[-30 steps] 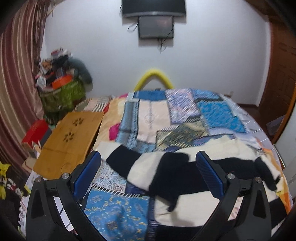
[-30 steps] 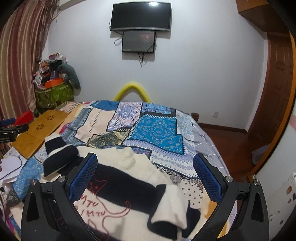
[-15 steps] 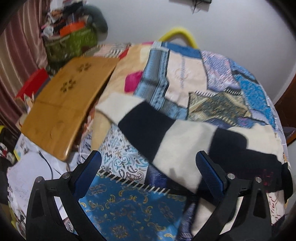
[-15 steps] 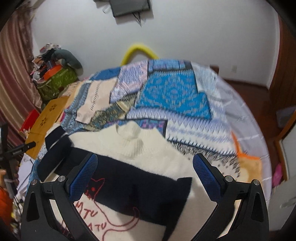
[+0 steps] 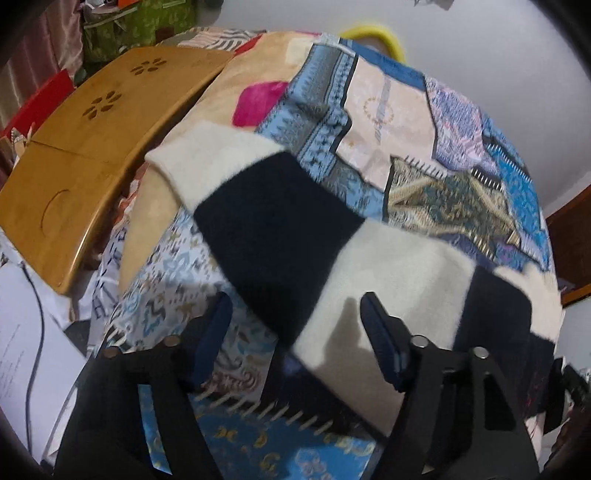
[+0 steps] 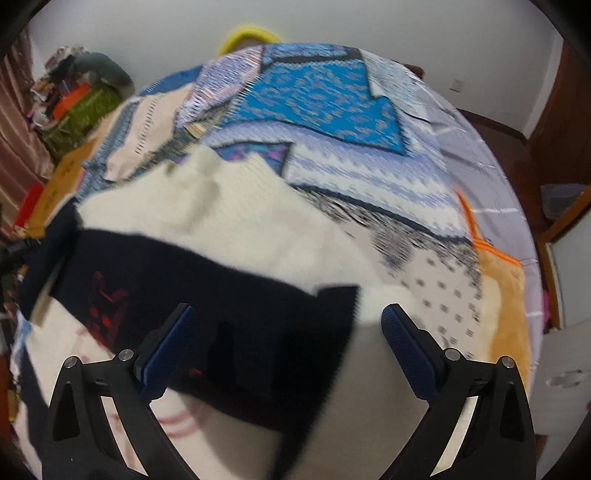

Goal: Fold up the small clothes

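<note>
The left gripper (image 5: pixel 295 325) hangs with its blue-padded fingers spread wide and gripping nothing; directly ahead of it, between and beyond the fingertips, lies the cream-and-black striped fuzzy sweater's sleeve (image 5: pixel 280 221), stretched out over the patchwork blue patterned bedspread (image 5: pixel 417 122); off to its left sits a curved bamboo lap tray (image 5: pixel 85 147) with flower cut-outs, beside the bed. The right gripper (image 6: pixel 286 328) is likewise wide open and empty; the sweater's body (image 6: pixel 229 236), cream above a black band with red stitching, spreads just ahead and under its fingers; this view is blurred; a yellow arched tube (image 6: pixel 247 33) shows beyond the bedspread.
</note>
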### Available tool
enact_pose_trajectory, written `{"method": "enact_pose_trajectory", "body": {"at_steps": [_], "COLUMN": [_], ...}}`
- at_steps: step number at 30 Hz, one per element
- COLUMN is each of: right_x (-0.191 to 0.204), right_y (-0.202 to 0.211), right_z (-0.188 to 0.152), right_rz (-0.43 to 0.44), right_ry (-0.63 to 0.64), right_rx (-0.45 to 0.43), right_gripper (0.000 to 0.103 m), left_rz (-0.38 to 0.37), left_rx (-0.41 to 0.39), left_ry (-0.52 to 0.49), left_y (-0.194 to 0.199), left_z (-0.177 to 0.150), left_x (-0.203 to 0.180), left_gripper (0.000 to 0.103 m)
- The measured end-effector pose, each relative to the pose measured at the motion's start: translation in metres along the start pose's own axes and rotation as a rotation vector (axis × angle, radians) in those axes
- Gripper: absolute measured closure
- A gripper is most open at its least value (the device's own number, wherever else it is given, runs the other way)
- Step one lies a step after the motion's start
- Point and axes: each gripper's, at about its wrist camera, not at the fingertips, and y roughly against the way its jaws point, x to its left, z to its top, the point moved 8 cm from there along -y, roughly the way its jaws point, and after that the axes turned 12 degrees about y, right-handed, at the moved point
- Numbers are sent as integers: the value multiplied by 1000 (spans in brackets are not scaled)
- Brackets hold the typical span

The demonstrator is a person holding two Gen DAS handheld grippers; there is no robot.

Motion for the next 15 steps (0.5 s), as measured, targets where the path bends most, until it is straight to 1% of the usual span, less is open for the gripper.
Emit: {"method": "enact_pose_trajectory", "body": {"at_steps": [1, 2, 4, 5, 6, 7, 8, 10, 12, 13, 15], "right_x": [-6, -10, -18, -24, -28, -30, -33, -38, -40, -42, -42], "right_y": [2, 4, 9, 9, 9, 9, 9, 9, 12, 14, 20], "right_z": [-4, -8, -15, -20, -27, -31, -37, -47, -51, -52, -53], "right_rz": [-12, -20, -32, -34, -26, -13, 4, 44, 64, 70, 75], "right_ry": [-1, -4, -14, -22, -32, -42, -59, -97, -122, -132, -139], "right_rx": [3, 3, 8, 15, 28, 36, 44, 51, 41, 34, 22], "right_gripper": [5, 5, 5, 7, 13, 17, 24, 31, 44, 47, 59], "left_rz": [3, 9, 10, 13, 15, 17, 17, 7, 3, -5, -32], "left_rx": [-6, -8, -5, -1, -2, -5, -6, -10, -24, -29, -41], "left_ry": [6, 15, 29, 38, 46, 50, 50, 50, 42, 34, 12], "left_y": [-1, -1, -4, -4, -4, -3, -1, 4, 13, 18, 34], "left_z": [3, 5, 9, 10, 11, 12, 13, 14, 15, 15, 16], "left_x": [0, 1, 2, 3, 5, 6, 7, 7, 3, 0, -11], "left_gripper": [52, 57, 76, 82, 85, 93, 94, 97, 99, 103, 103]}}
